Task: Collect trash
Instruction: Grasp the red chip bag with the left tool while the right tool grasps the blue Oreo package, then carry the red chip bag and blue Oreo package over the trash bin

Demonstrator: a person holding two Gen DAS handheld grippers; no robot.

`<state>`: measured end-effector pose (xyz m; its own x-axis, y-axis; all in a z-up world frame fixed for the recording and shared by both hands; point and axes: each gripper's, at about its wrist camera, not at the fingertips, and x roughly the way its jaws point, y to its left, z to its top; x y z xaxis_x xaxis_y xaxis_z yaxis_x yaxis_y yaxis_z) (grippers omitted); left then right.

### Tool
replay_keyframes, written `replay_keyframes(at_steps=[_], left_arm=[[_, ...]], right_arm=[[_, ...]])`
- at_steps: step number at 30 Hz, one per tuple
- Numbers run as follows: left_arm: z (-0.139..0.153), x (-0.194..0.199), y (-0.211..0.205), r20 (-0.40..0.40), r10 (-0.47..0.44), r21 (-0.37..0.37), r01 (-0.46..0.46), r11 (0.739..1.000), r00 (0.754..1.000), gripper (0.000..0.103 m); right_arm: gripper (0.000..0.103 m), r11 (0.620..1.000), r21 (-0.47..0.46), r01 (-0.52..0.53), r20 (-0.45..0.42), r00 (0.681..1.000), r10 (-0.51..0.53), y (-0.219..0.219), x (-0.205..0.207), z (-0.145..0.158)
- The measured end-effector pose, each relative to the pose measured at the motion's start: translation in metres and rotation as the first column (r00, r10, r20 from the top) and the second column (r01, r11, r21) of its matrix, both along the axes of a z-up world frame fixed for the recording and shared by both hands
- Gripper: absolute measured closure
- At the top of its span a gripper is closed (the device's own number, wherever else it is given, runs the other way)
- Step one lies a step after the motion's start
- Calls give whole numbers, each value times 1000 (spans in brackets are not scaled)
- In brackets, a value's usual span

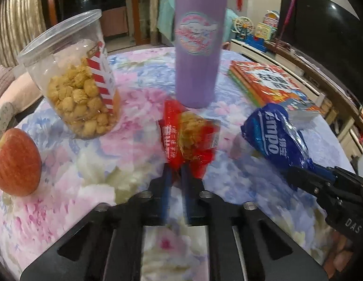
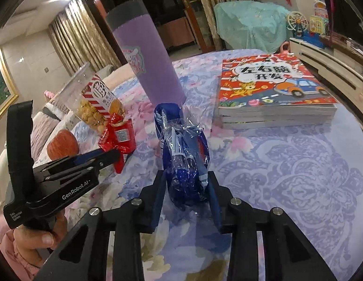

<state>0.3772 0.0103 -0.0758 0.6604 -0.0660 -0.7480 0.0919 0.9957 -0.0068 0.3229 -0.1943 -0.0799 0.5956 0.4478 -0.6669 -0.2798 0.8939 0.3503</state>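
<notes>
The red snack wrapper [image 1: 188,135] is pinched by the left gripper [image 1: 175,164], and the blue wrapper [image 2: 183,154] is squeezed by the right gripper [image 2: 187,185], both lifted off the surface [image 2: 286,175] as trash.

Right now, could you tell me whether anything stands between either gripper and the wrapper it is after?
Nothing visible does. The left gripper is already shut on the red snack wrapper, and the right gripper on the blue wrapper. The purple tumbler stands just behind both wrappers. No bin shows in either view.
</notes>
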Motion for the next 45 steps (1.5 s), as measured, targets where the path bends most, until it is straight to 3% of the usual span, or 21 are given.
replay_keyframes(at_steps=[21, 45], left_arm=[[17, -126, -81, -28, -143, -91, 140, 986, 989, 97], [11, -197, -151, -53, -287, -145, 277, 950, 956, 97]], right_arm=[[71, 991, 86, 106, 31, 993, -110, -69, -109, 19], [71, 968, 126, 219, 59, 972, -228, -134, -201, 26]])
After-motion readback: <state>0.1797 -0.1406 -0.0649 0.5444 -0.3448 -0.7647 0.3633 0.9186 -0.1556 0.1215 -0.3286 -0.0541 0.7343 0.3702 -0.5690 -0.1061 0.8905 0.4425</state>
